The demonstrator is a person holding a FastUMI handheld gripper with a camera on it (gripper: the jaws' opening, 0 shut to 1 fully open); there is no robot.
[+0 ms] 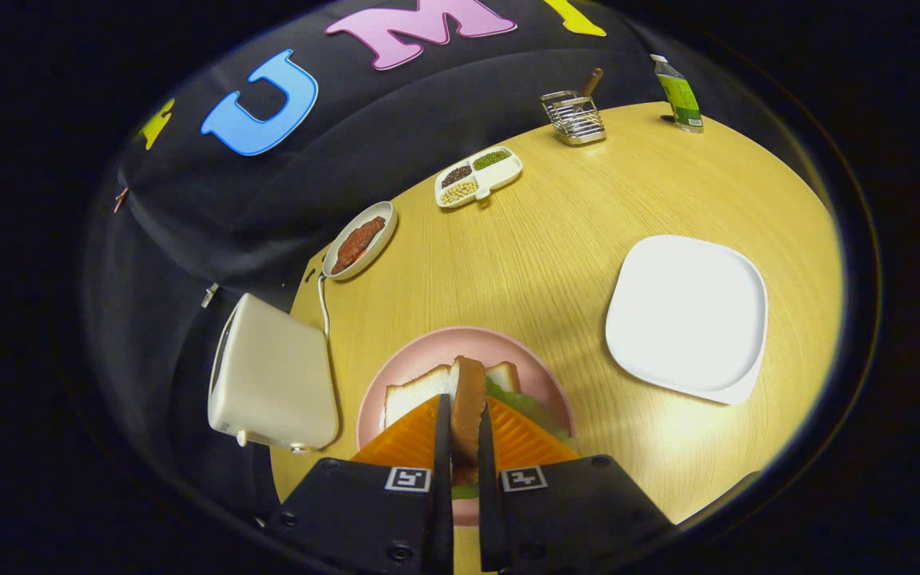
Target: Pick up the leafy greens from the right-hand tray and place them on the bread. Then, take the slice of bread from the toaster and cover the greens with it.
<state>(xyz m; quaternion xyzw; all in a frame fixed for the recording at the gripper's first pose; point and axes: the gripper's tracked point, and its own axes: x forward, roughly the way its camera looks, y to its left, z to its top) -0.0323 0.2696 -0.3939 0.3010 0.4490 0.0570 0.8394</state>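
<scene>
Hand-held gripper (464, 431) was clamped edge-on onto the toast slice (468, 399), right above the pink plate (420, 359). On the plate: bread (416, 391) with greens (520, 403). Risk: the upright slice could land skewed or drag the greens off if released untilted.

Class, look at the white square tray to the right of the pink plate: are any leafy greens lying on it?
No. The white square tray is bare; the greens lie on the pink plate beside the tongs, shut on a bread slice.
</scene>
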